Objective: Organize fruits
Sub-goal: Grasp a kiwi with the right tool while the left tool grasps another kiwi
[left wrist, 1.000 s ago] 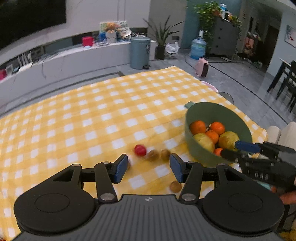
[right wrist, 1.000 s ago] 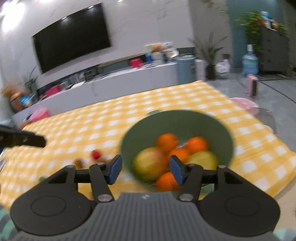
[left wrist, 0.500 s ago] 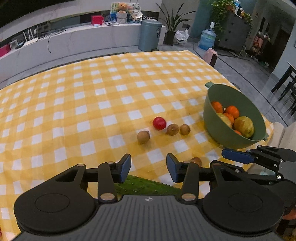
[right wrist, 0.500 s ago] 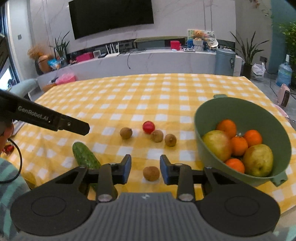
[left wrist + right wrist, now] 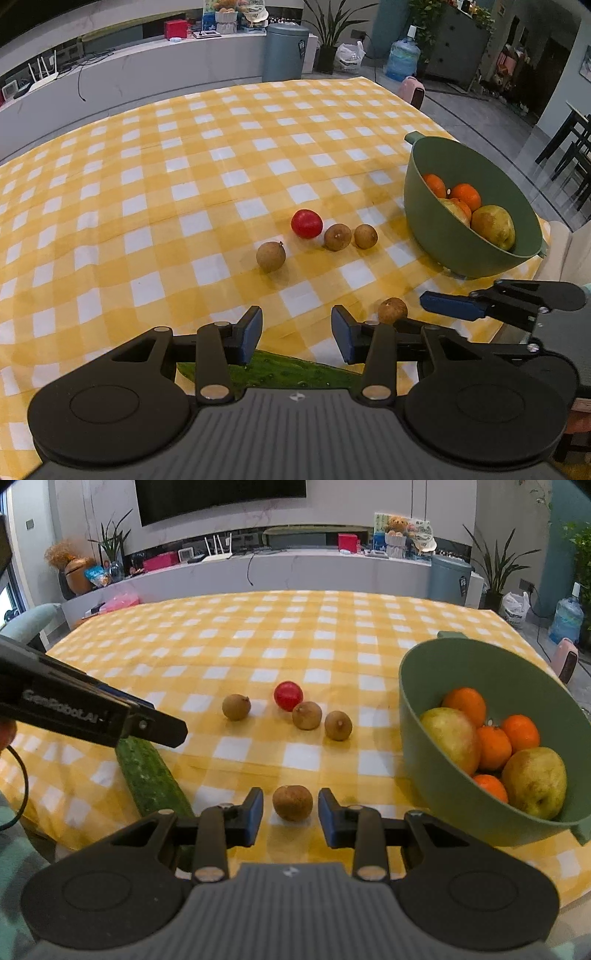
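Brown longans, four in all: one (image 5: 292, 802) is sitting between my right claw's (image 5: 290, 816) parted, untouching jaws, which have just been closing; three (image 5: 306, 715) are lying beyond it beside one red fruit (image 5: 288, 695). My left claw (image 5: 296, 334) is hanging apart over one cucumber (image 5: 291, 373). Right of both, one green bowl (image 5: 417, 716) is holding four oranges (image 5: 493, 747) and two pears (image 5: 533, 782) on the table (image 5: 258, 635).

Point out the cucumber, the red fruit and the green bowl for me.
cucumber (image 5: 149, 775): right wrist view, middle of its bumpy green skin.
red fruit (image 5: 288, 695): right wrist view, centre of its glossy face.
green bowl (image 5: 424, 734): right wrist view, bare inner wall on its left side.
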The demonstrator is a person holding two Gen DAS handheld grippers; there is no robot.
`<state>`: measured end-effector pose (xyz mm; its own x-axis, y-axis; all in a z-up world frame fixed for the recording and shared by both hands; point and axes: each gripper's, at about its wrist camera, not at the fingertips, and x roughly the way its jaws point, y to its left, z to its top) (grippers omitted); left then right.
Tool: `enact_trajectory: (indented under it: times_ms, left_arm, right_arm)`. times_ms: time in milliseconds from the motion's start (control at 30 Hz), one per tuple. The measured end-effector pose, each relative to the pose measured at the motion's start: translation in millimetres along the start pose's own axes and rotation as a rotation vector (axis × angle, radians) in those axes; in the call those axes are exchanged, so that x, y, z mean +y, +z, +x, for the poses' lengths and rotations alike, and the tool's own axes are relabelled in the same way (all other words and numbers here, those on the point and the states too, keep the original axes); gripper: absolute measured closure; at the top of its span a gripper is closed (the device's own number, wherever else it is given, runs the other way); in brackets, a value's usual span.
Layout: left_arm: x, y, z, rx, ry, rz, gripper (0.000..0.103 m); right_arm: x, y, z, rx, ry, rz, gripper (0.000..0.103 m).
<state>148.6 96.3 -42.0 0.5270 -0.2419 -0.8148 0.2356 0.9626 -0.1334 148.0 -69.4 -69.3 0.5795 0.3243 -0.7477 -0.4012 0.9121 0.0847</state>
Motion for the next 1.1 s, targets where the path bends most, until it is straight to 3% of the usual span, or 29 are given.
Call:
enact_trajectory:
  times_ms: [367, 667, 800, 1000, 1100]
  left_arm:
    - [5, 6, 16, -0.001, 0.007, -0.017, 0.052]
    - [8, 20, 41, -0.065, 0.050, -0.042, 0.052]
    - [6, 21, 53, -0.072, 0.084, -0.016, 0.062]
    - [10, 23, 63, -0.085, 0.075, -0.040, 0.063]
    - [9, 23, 67, -0.074, 0.075, -0.036, 0.069]
  right_arm:
    - [-4, 2, 19, 0.008, 0.002, 0.014, 0.080]
    - [-13, 10, 24, -0.036, -0.046, 0.022, 0.080]
    - [-14, 9, 30, -0.022, -0.046, 0.026, 0.080]
    - [-18, 8, 32, -0.031, -0.036, 0.035, 0.080]
    - [-18, 7, 33, -0.030, -0.033, 0.034, 0.080]
